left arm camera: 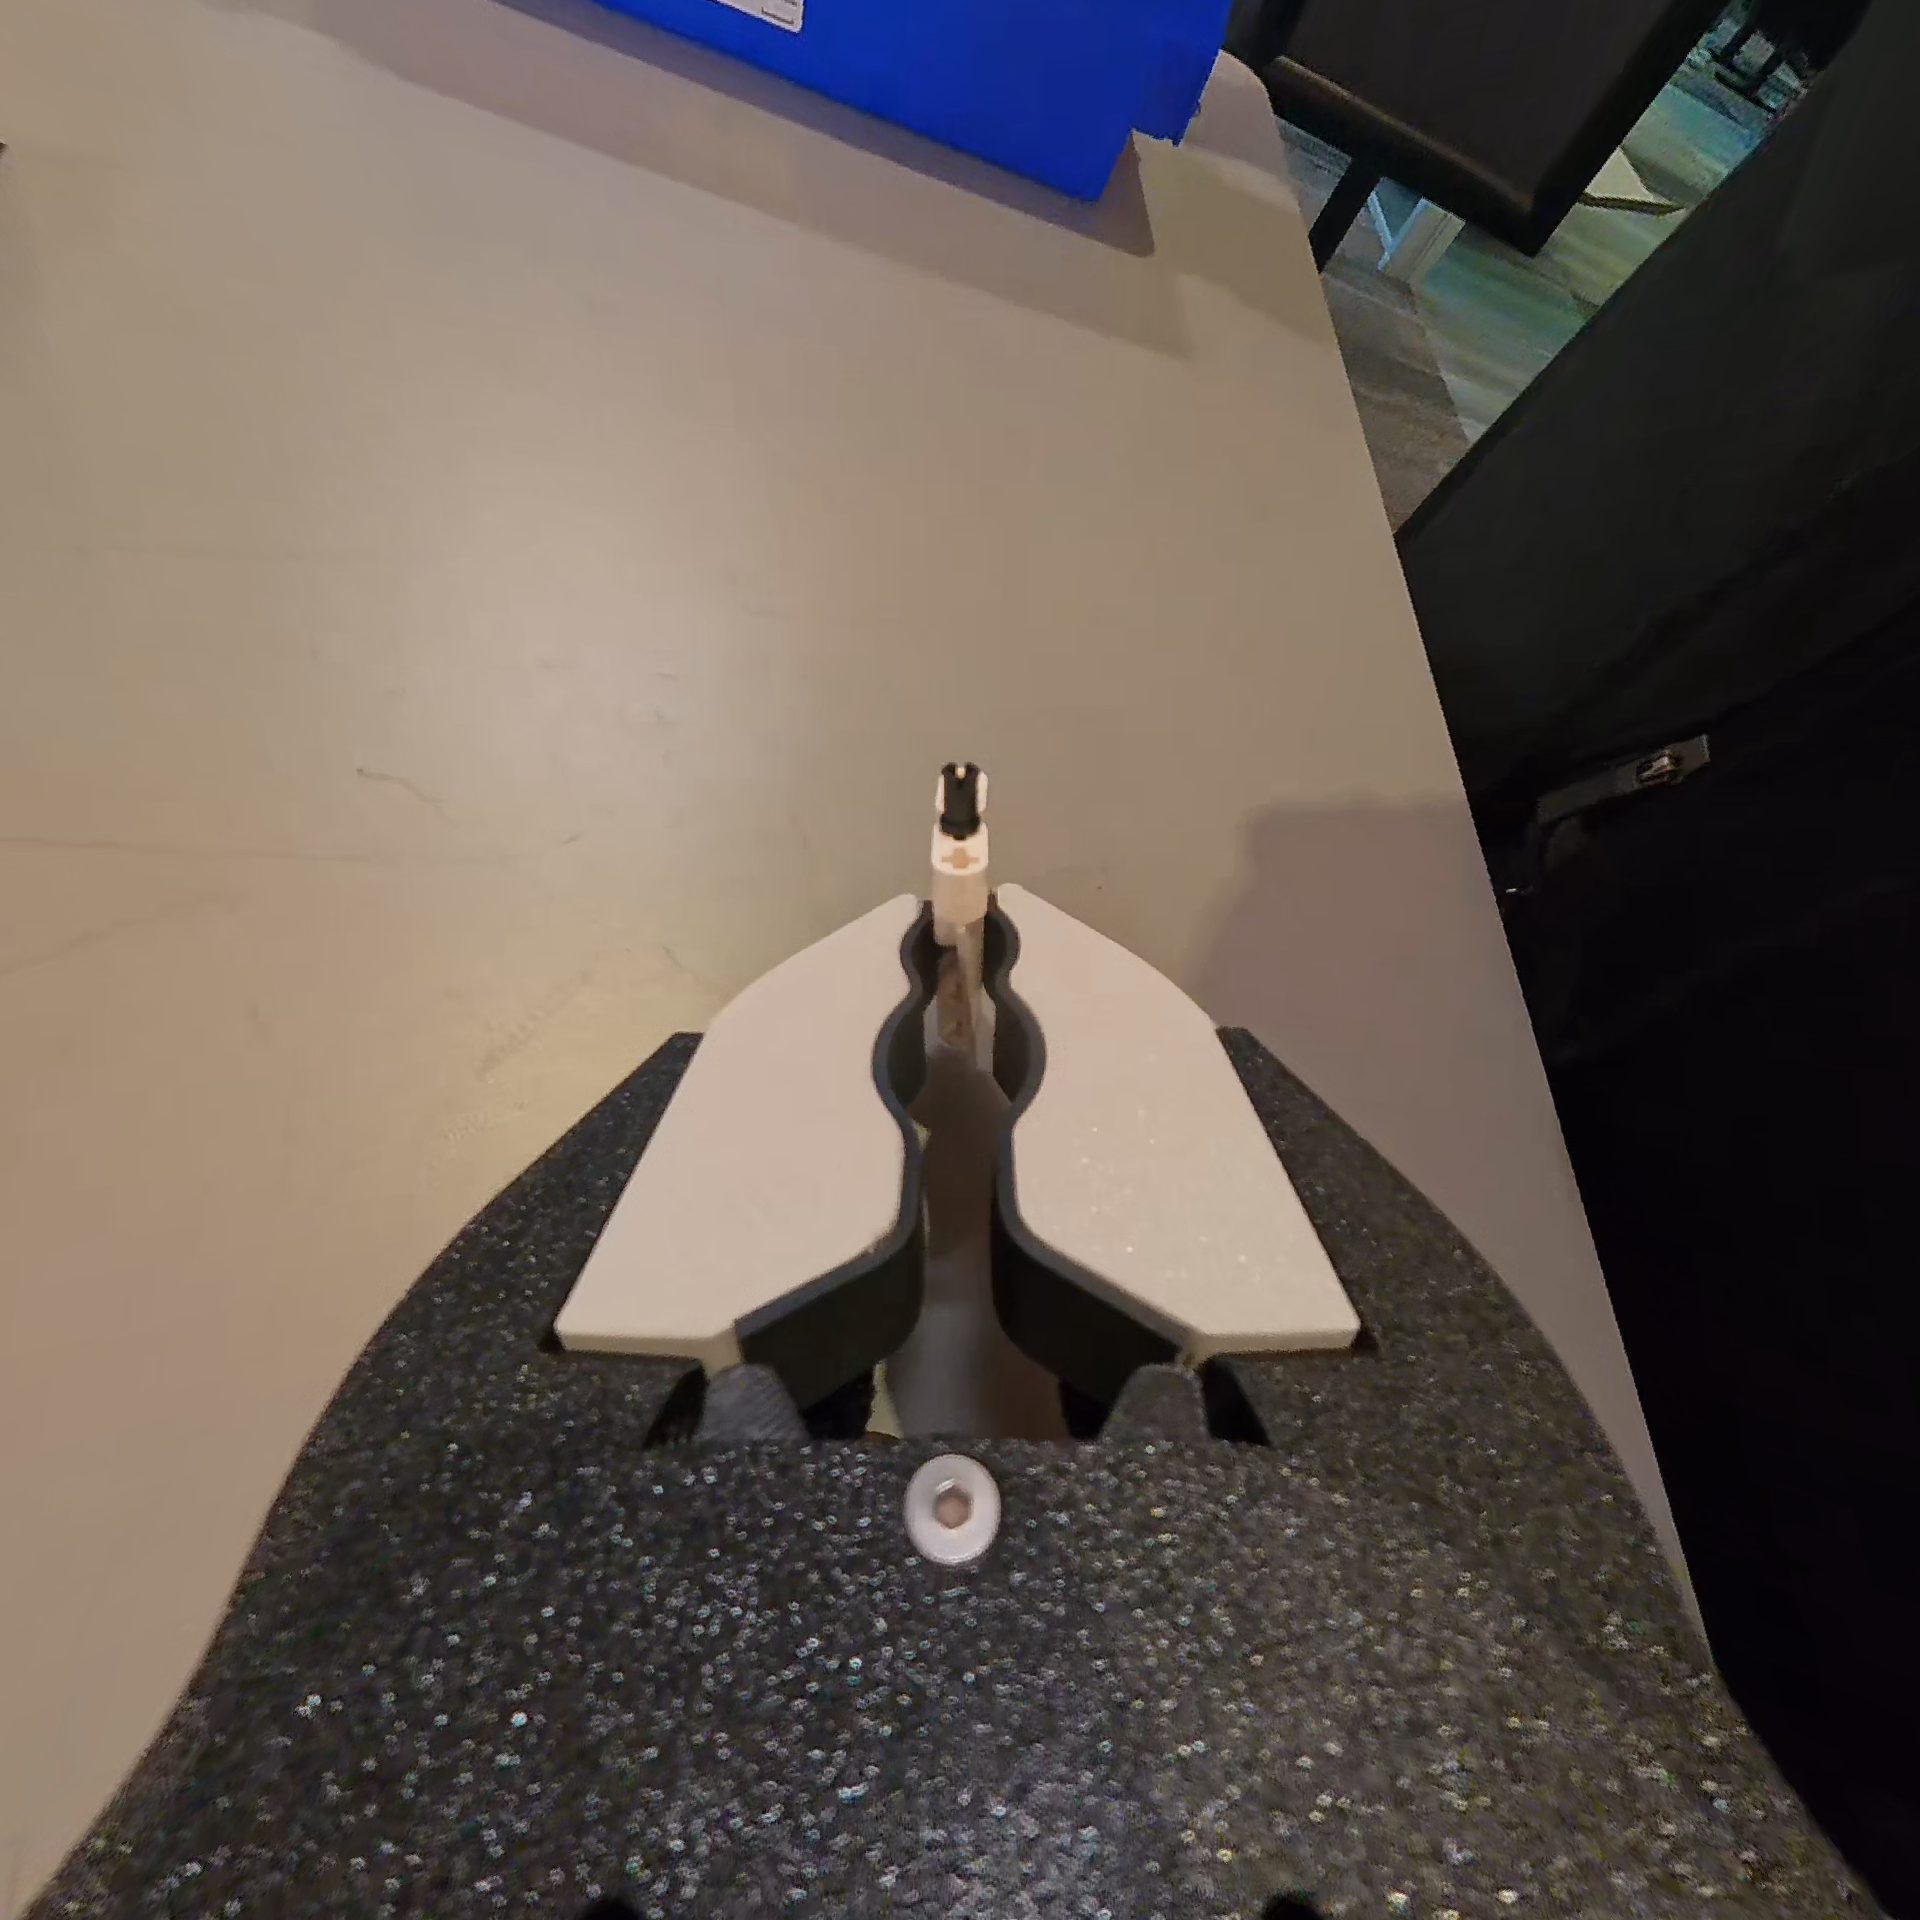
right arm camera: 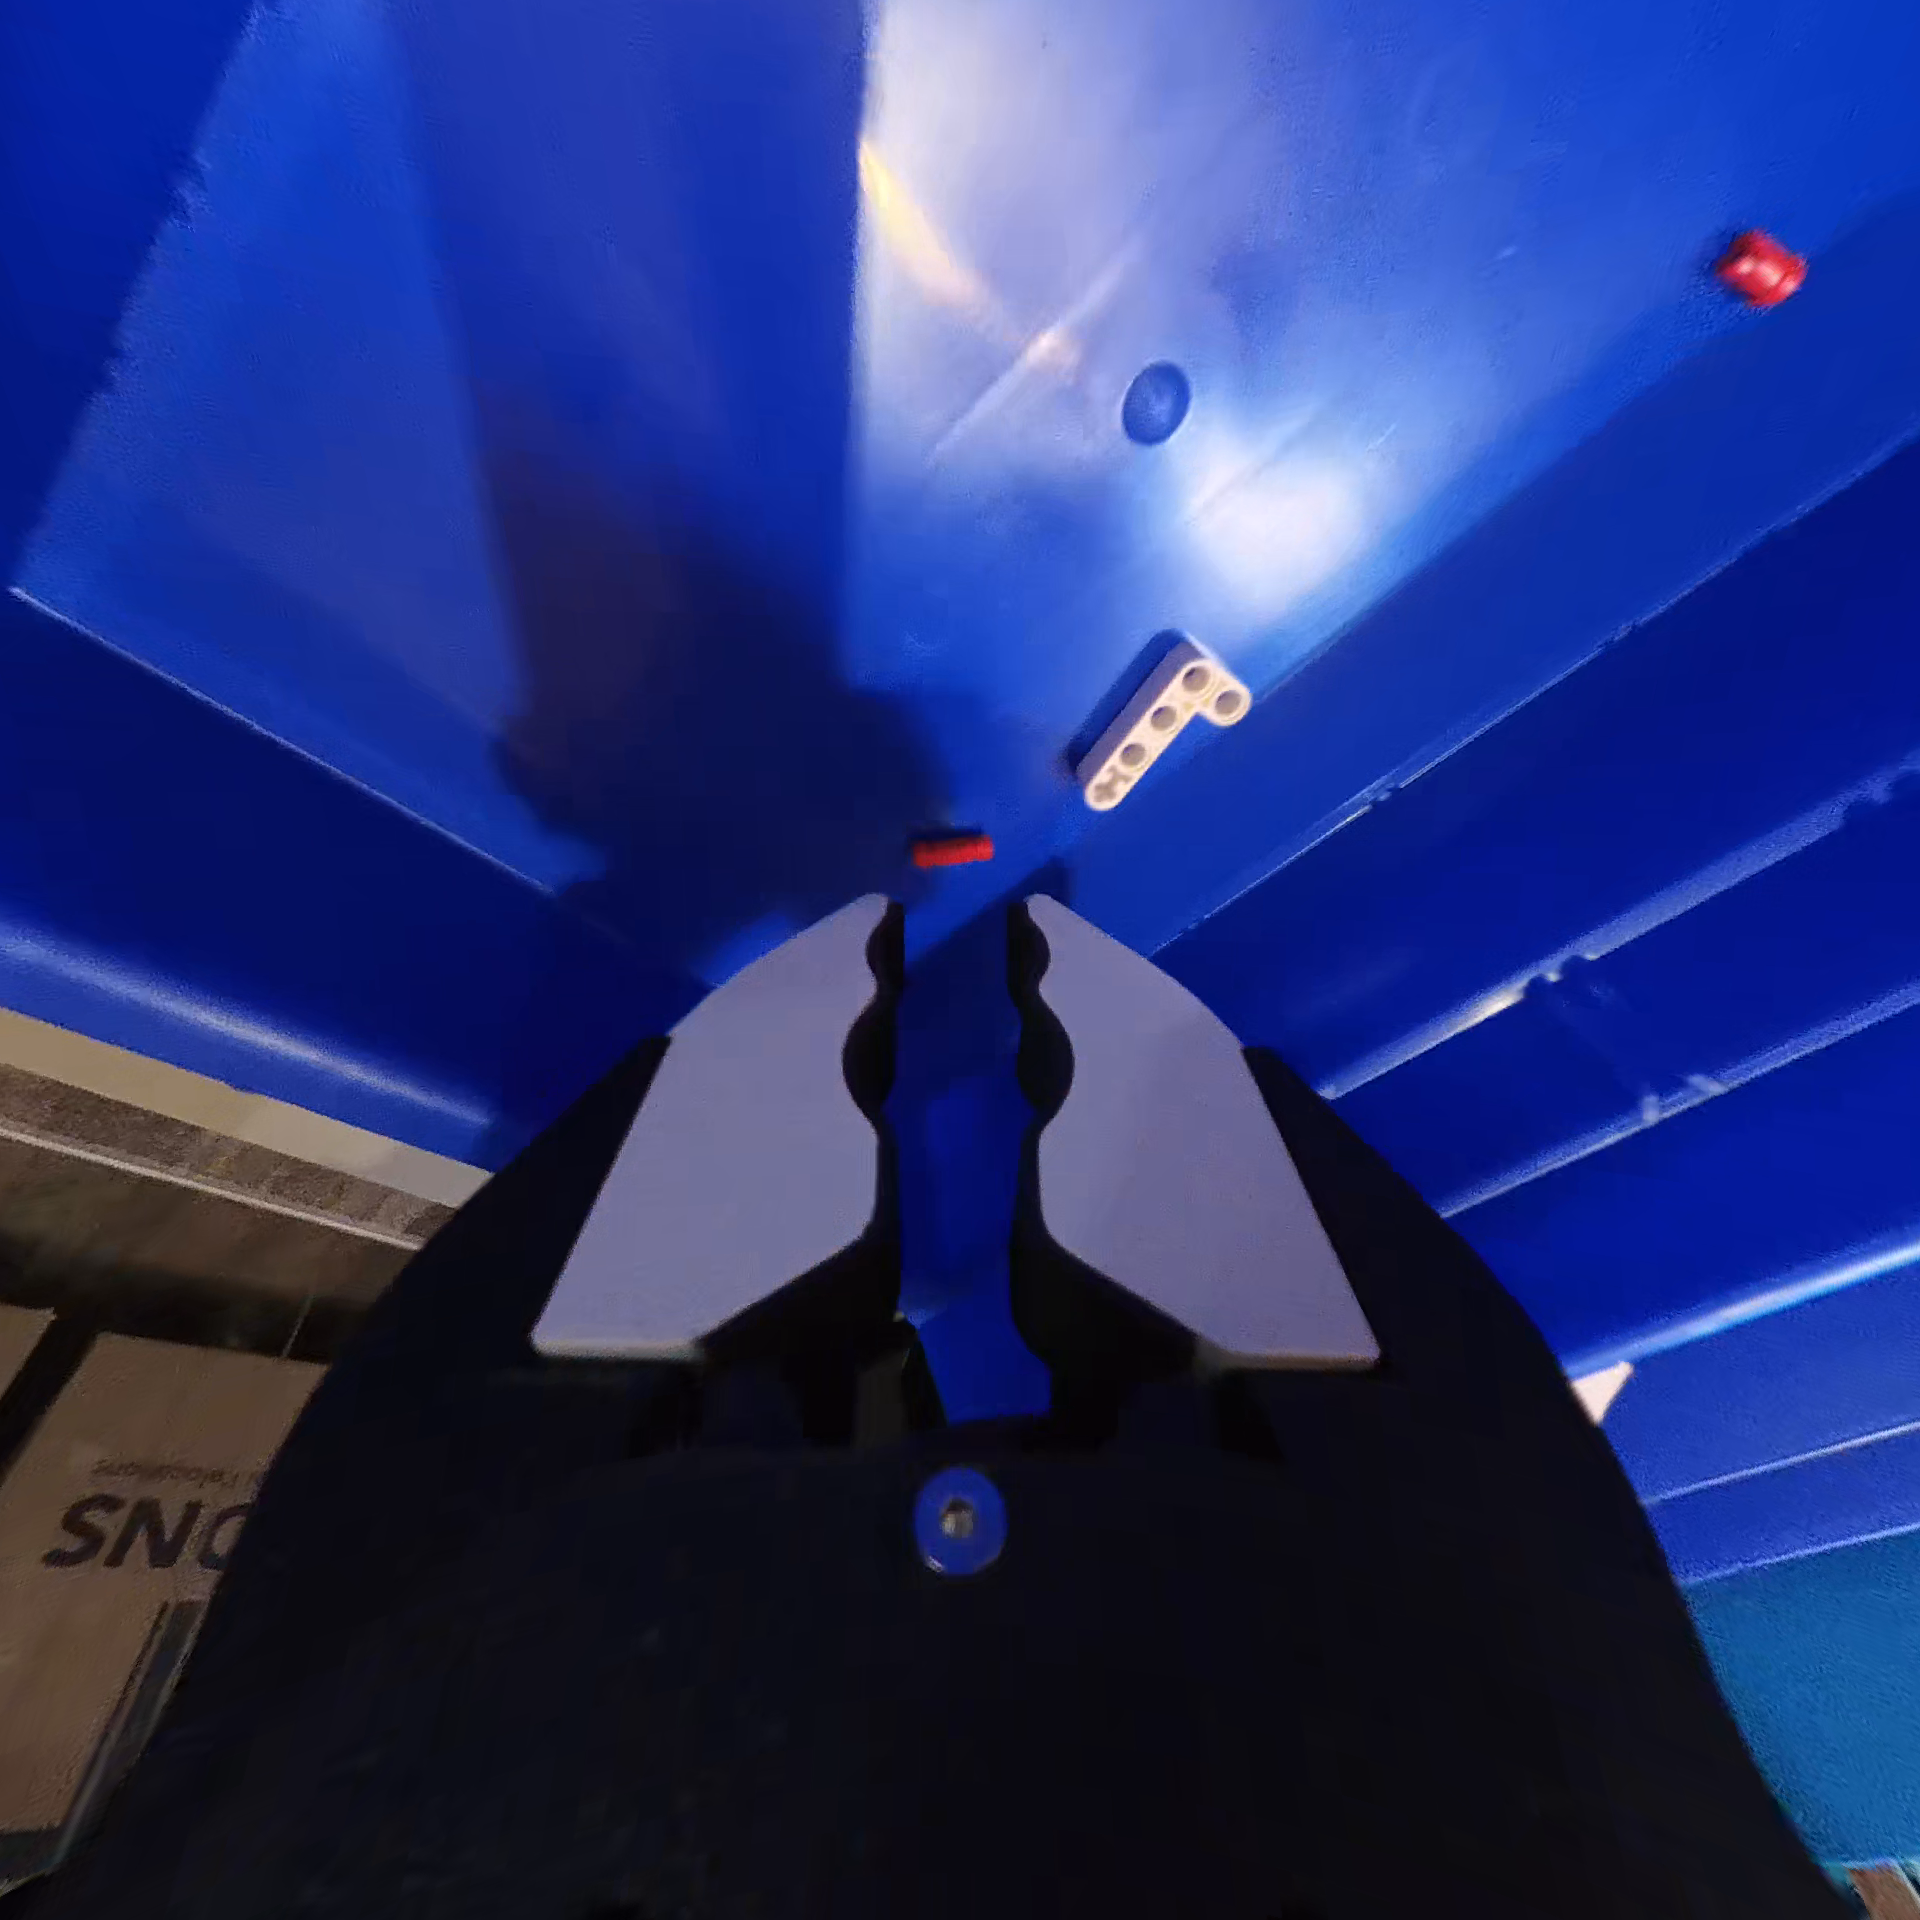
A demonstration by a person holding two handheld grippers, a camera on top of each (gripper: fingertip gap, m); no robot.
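Observation:
My left gripper (left arm camera: 961,920) is shut on a slim white beam (left arm camera: 954,883) that sticks out past the fingertips, with a black pin (left arm camera: 956,798) in its far end. It is held above the beige table (left arm camera: 468,623). My right gripper (right arm camera: 956,920) is open with nothing between the pads, and it points down inside a blue bin (right arm camera: 520,416). A small red piece (right arm camera: 952,851) lies on the bin floor just beyond its fingertips. A white L-shaped beam with holes (right arm camera: 1158,722) lies a little farther to the right.
Another small red piece (right arm camera: 1759,268) lies at the bin's far right. The blue bin (left arm camera: 935,83) also shows at the table's far end. The table edge (left arm camera: 1455,779) runs along the right, with dark furniture beyond. A cardboard box (right arm camera: 125,1558) stands outside the bin at lower left. Spacing between my two grippers at the tips: around 45 cm. My right gripper's tips are some 12 cm from the small red piece (right arm camera: 1759,268).

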